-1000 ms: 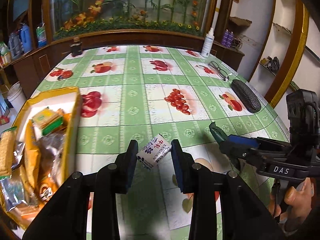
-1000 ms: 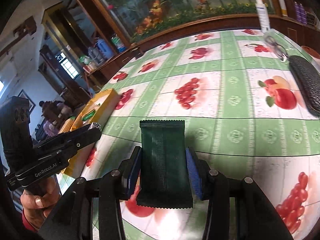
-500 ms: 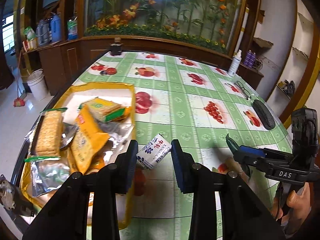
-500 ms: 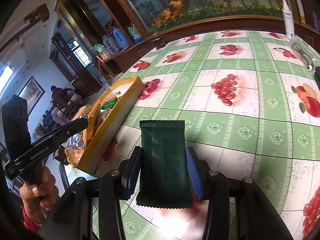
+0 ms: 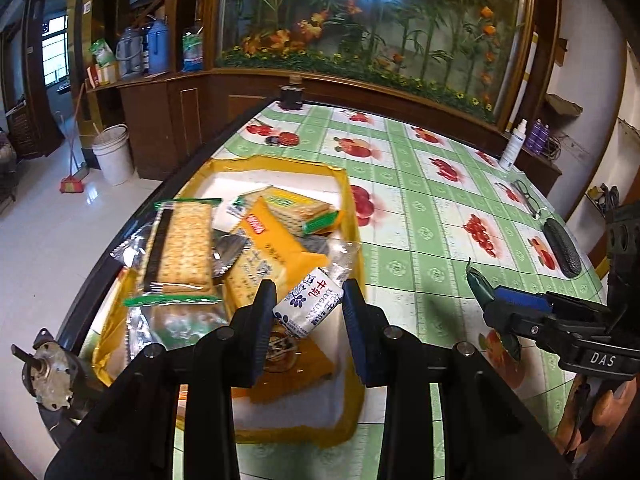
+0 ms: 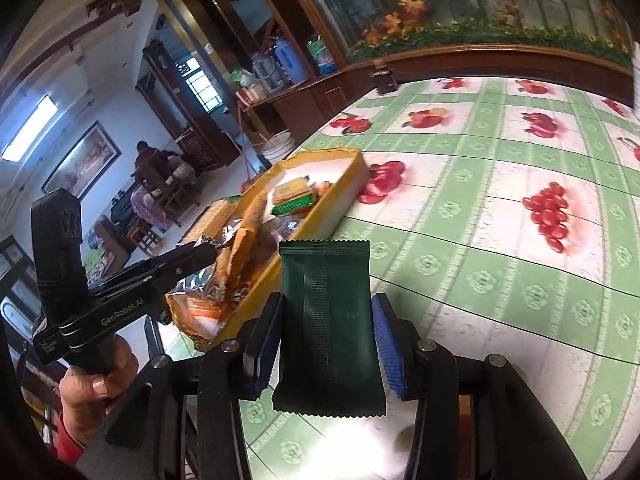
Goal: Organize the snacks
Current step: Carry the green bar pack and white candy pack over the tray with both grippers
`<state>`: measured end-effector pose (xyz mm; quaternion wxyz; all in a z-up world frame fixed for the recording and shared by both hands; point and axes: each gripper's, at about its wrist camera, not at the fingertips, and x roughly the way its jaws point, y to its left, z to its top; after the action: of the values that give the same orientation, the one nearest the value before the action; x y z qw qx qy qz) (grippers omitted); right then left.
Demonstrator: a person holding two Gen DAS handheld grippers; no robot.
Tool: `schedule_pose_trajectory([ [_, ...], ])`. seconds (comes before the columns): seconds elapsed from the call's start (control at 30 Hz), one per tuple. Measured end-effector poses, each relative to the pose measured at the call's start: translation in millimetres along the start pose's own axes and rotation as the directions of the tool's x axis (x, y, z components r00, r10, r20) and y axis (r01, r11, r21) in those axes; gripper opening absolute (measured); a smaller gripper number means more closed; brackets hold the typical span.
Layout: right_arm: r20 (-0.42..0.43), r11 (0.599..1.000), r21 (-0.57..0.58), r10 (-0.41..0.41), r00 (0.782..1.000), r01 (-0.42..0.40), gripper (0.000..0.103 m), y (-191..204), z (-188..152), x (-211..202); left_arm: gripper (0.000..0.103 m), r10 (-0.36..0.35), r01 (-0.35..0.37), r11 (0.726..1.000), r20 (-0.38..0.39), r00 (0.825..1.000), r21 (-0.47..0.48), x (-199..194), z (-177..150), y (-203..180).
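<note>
My left gripper [image 5: 309, 312] is shut on a small white snack packet with blue print [image 5: 308, 307] and holds it above the near right part of the yellow tray [image 5: 280, 162]. The tray holds several cracker and biscuit packs. My right gripper [image 6: 326, 334] is shut on a dark green packet [image 6: 329, 320] and holds it above the table, just right of the tray [image 6: 320, 210]. The right gripper also shows in the left wrist view [image 5: 486, 298], and the left gripper in the right wrist view [image 6: 200, 254].
The table wears a green checked cloth with fruit prints [image 5: 420, 208]. A black glasses case [image 5: 562, 246], spectacles [image 5: 524, 196] and a white spray bottle [image 5: 512, 152] lie at its far right. A dark jar [image 5: 291, 98] stands at the far edge. The table's left edge drops to the floor.
My left gripper has swung left with the white packet, from above bare cloth to above the tray. My right gripper has moved left toward the tray with the green packet.
</note>
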<state>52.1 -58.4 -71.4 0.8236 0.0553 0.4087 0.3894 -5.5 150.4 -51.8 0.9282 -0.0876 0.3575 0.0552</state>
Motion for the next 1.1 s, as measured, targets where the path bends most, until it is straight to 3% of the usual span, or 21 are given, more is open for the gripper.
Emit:
schedule_pose_trajectory([
  [0.33,-0.051,0.998,-0.041,0.047,0.998,-0.049,0.045,26.7,3.5,29.3,0.032,0.104,-0.104,0.994,-0.013,0.995,-0.044,2.8,-3.2,36.3],
  [1.1,-0.091,0.987,-0.135,0.076,0.993,-0.088,0.045,80.4,21.2,69.0,0.032,0.129,-0.13,0.988,-0.017,0.992,-0.089,6.8,-3.5,64.3],
])
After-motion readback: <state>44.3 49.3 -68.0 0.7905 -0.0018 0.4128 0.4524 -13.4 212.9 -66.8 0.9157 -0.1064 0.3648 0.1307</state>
